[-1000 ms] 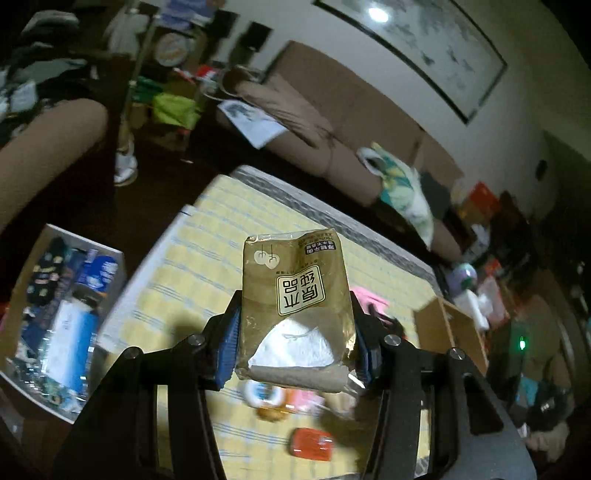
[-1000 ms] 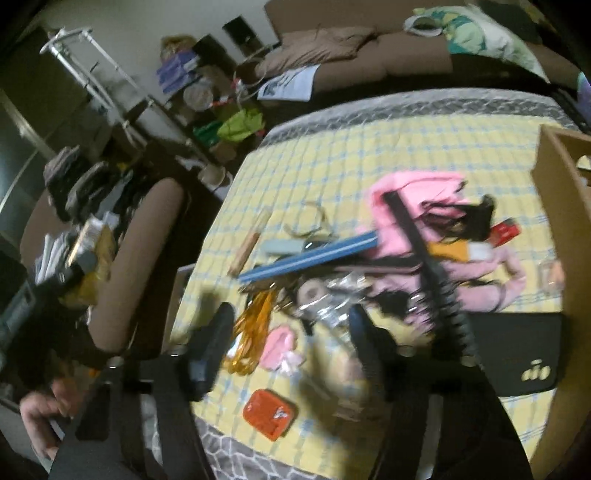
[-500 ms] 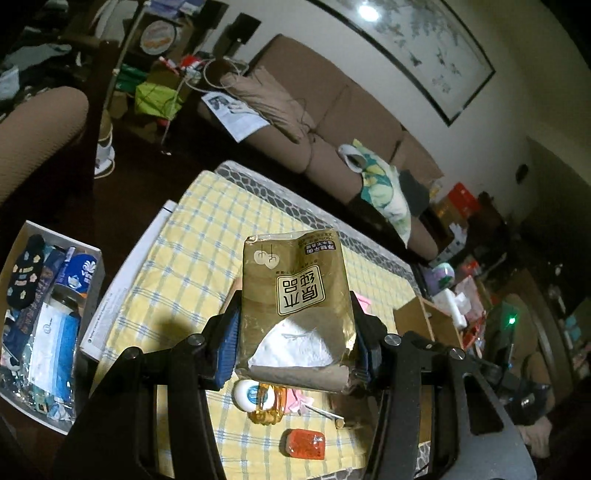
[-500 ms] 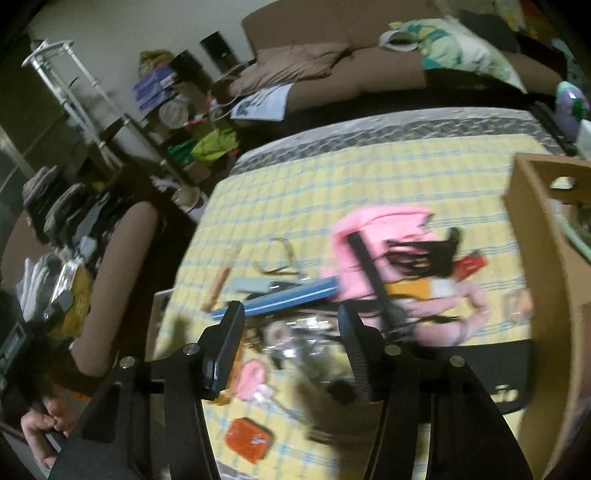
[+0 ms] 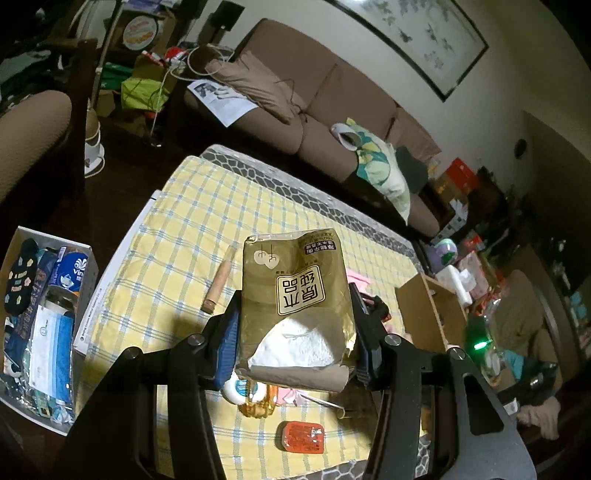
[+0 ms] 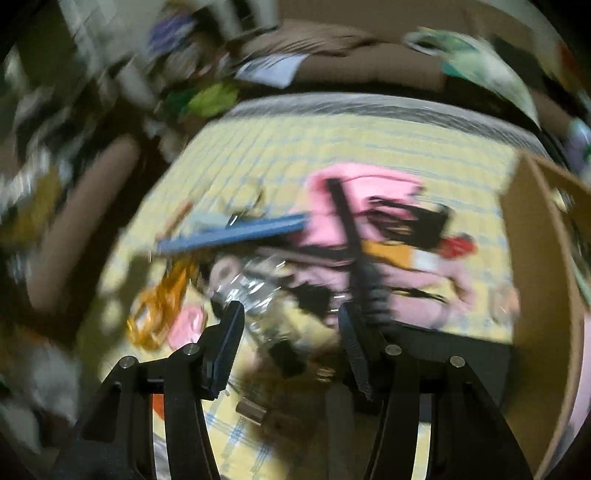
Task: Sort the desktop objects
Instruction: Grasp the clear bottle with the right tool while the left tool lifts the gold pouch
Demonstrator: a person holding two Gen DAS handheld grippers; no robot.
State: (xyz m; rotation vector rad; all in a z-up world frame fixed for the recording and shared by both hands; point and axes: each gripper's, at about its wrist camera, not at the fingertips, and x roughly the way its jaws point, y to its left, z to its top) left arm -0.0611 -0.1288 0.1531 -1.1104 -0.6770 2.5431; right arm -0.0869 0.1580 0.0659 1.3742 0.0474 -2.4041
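The left claw (image 5: pixel 295 328) pinches a gold tissue pack (image 5: pixel 295 306) by its two sides and holds it in the air over the bench (image 5: pixel 207 221) with the yellow checked cloth. A white box (image 5: pixel 88 273) of sorted things stands at the left edge. The right claw (image 6: pixel 291 325) is spread and empty above the blurred pile, near a blue ruler (image 6: pixel 236 232) and a pink pouch (image 6: pixel 369 184).

Home living room: brown sofa (image 5: pixel 295 92), framed painting (image 5: pixel 413 33).
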